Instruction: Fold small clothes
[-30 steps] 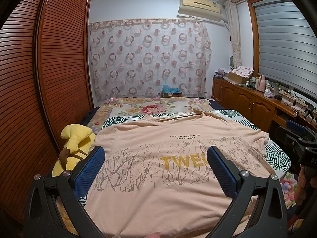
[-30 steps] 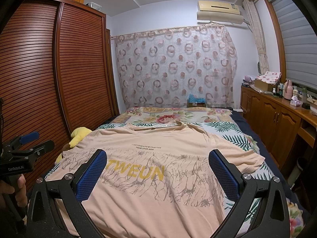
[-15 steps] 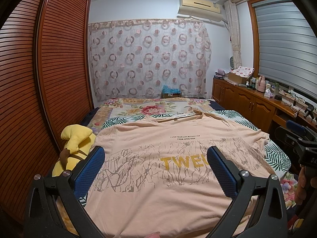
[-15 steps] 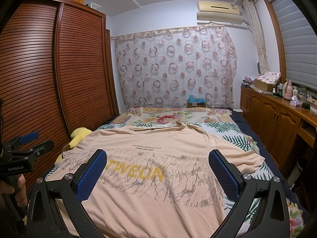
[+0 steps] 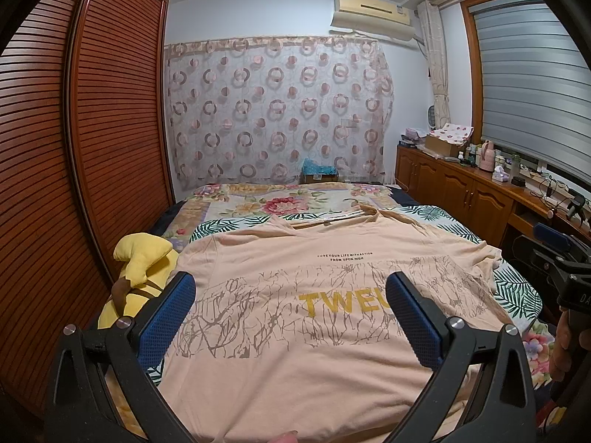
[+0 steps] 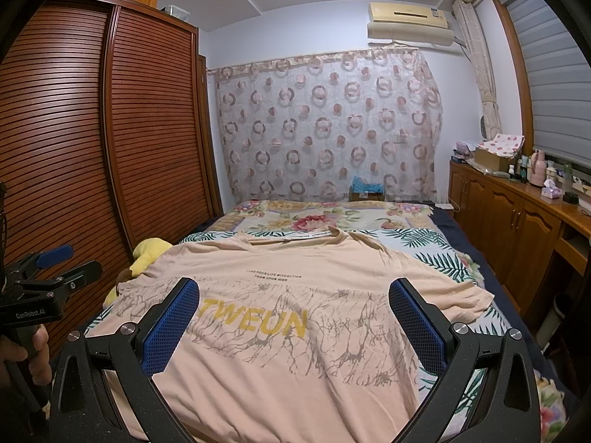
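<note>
Two grippers are held above the near end of the bed (image 6: 436,247), both with jaws spread wide and nothing between them. The left gripper (image 5: 291,306) is seen over the left half of the T-shirt (image 5: 295,361), the right gripper (image 6: 293,312) over the middle and right half. No contact with the cloth is seen in either view.

The T-shirt, peach with a yellow "TWEUN" print and grey crackle lines, is laid flat and face up on the floral and leaf-patterned bedding. The collar is at the far end, the hem at the near edge below the cameras. The right sleeve (image 6: 469,301) is spread toward the right edge of the bed and looks slightly rumpled at its end. The left sleeve is laid next to a yellow plush toy (image 5: 144,273) beside the slatted wardrobe (image 5: 92,140); whether the two are touching cannot be told.

Step judged: none of the folding is done; the garment is spread and ready for the first fold.

Next move, as judged: both grippers are to be lowered to one side of the shirt, one near the shoulder and one near the hem, and closed on a single layer only. The bedding beneath could be pinched as well, so a shallow bite at the edge is called for
</note>
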The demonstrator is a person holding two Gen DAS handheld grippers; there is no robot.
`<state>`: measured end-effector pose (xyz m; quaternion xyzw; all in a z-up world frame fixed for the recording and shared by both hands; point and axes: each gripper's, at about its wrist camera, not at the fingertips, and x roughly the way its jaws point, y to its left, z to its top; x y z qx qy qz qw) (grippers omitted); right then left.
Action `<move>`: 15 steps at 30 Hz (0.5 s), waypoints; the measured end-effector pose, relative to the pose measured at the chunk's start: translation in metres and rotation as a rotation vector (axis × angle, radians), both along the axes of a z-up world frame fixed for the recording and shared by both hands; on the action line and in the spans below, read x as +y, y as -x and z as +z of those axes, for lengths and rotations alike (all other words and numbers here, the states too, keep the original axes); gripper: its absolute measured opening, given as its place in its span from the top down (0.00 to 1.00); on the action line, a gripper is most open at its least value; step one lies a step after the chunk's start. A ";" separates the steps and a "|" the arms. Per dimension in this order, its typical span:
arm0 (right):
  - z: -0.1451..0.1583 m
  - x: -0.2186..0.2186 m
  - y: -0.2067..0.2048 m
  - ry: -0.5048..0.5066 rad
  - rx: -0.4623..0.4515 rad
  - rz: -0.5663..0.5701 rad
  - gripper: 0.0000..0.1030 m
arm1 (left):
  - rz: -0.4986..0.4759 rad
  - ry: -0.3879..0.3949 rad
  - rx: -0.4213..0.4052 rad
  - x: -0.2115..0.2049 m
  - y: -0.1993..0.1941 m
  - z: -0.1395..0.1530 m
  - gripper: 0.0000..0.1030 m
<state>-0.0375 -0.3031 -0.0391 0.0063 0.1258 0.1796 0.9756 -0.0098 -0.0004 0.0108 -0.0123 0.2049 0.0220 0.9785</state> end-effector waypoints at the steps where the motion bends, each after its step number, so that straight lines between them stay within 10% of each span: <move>1: 0.000 0.000 0.000 0.000 0.000 0.000 0.00 | 0.000 0.001 0.001 0.000 0.000 0.001 0.00; 15: -0.004 0.003 -0.012 -0.006 0.034 0.028 0.00 | 0.015 0.010 0.039 0.018 -0.012 -0.003 0.00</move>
